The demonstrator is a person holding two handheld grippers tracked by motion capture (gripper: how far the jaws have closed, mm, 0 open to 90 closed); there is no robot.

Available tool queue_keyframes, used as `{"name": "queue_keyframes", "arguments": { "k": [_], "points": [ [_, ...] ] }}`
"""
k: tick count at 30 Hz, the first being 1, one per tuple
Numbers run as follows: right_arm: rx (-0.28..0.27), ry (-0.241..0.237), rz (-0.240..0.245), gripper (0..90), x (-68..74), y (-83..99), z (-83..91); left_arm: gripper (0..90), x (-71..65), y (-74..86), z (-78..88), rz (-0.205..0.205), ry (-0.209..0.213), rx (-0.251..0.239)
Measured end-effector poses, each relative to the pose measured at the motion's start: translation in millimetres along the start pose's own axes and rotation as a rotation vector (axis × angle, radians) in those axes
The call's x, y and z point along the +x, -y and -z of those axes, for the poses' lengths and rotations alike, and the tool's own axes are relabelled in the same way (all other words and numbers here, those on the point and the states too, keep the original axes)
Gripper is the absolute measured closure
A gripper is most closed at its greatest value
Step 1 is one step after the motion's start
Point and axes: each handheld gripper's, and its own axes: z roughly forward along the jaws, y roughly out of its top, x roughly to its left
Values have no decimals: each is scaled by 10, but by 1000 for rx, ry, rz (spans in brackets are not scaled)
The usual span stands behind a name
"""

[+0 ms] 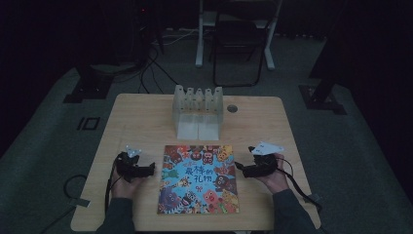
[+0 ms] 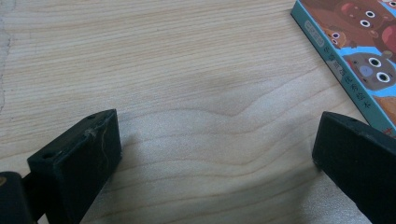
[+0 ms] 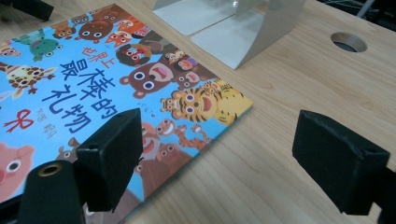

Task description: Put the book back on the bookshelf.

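Bench: pale wooden bench [image 1: 136, 122], grain running along its length, with a round cable hole [image 1: 232, 108] near the far edge.
Book: a picture book [image 1: 198, 179] with cartoon animals on a blue cover lies flat at the near middle of the bench, between the two hands.
Rack: a translucent slotted rack [image 1: 197, 113] stands just beyond the book.
Left gripper: left gripper [image 1: 152, 168] rests low just left of the book, fingers [image 2: 79, 163] spread wide over bare wood, pinching nothing.
Right gripper: right gripper [image 1: 237, 166] sits at the book's right edge, fingers [image 3: 112, 156] spread wide, nothing between them.
Room: dim, grey carpeted floor [image 1: 44, 141], a folding chair [image 1: 238, 44] and cables behind the bench.
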Motion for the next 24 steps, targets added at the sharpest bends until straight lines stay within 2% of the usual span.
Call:
{"name": "queue_keyframes", "arguments": {
  "k": [13, 17, 21, 23, 24],
  "points": [
    [-5, -36, 29, 136, 17, -228, -270, 14, 0, 0, 0, 0, 0, 0],
    [23, -32, 54, 128, -6, -256, -394, 20, -9, 3, 8, 1, -4, -3],
    [45, -47, 43, 129, -77, -226, -542, 89, -28, 16, 29, -8, 6, -23],
    [70, -67, 40, 140, -118, -205, -612, 194, -40, 25, 47, -23, 20, -41],
    [81, -76, 38, 141, -136, -193, -645, 205, -45, 25, 47, -21, 18, -41]
  ]
}}
